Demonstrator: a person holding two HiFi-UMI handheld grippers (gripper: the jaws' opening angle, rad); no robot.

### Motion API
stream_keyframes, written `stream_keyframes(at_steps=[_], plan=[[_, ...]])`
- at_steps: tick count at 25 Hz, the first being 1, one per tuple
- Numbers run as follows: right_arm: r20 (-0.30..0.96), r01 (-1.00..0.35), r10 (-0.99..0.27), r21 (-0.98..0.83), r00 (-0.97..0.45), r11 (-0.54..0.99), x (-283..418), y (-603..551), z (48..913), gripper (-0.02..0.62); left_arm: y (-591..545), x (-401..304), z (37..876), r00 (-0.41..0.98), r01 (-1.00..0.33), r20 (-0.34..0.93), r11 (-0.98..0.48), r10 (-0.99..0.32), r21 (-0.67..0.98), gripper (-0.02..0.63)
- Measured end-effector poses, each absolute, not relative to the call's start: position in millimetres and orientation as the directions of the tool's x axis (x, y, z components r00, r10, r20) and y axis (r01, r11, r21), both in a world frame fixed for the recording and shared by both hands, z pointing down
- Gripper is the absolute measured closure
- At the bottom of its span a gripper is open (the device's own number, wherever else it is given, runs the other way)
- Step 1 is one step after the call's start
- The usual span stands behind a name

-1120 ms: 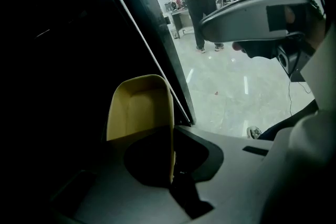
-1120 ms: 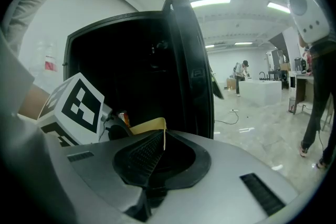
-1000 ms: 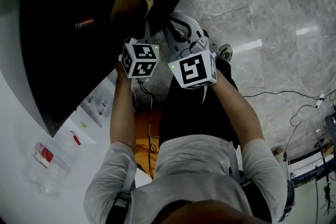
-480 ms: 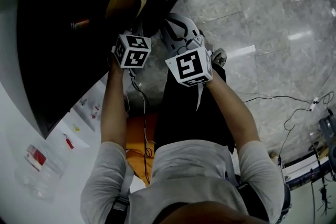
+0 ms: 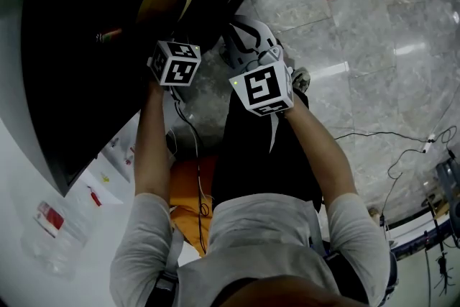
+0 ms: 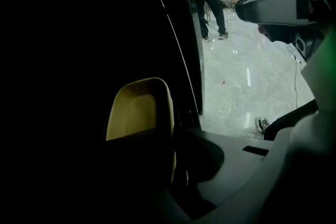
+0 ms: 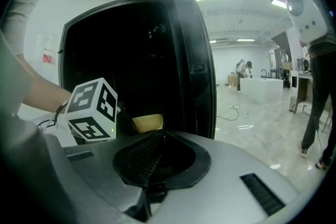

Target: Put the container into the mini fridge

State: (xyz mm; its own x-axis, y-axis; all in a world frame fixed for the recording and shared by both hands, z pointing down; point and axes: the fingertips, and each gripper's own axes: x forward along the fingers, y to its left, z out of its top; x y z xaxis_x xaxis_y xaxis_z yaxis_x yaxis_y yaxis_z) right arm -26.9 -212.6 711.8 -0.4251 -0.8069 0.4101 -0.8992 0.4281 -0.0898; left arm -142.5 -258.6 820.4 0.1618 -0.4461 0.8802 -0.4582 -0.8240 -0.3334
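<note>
Since the earlier frame, the left gripper (image 5: 171, 39) has been carried up and to the left in the head view, and the yellow container (image 5: 164, 2) it bears has been taken deeper into the dark mouth of the mini fridge (image 5: 79, 47). The right gripper (image 7: 157, 150) has barely been shifted.

The container is pinched at its near edge between the left gripper's jaws. In the left gripper view the dark jaw is laid across its lower part, while the open hollow of the container is turned toward the camera. It is carried on edge rather than flat. This is judged to follow from a grip taken on one wall, which leaves the rest free to go in first. No shelf or fridge floor can be made out beneath it in the blackness, so it cannot be told whether it has been set down. It appears to be held in the air just inside the opening.

The right gripper's jaws are pressed together with nothing between them. It is kept low and just beside the left one, outside the opening and near the door (image 7: 195, 60), which stands wide and is seen edge-on. It is probably parked there so that the door can be pushed shut once the container is released.

The placing is judged to be under way but not finished.
</note>
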Motion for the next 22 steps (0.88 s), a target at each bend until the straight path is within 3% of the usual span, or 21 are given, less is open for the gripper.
stream_keyframes(at_steps=[22], plan=[[0.439, -0.902, -0.793, -0.118, -0.422, 0.415, -13.4, -221.7, 726.1, 0.555, -297.4, -150.9, 824.3, 0.127, -0.434, 0.884, -0.827, -0.449, -0.358, 0.577]])
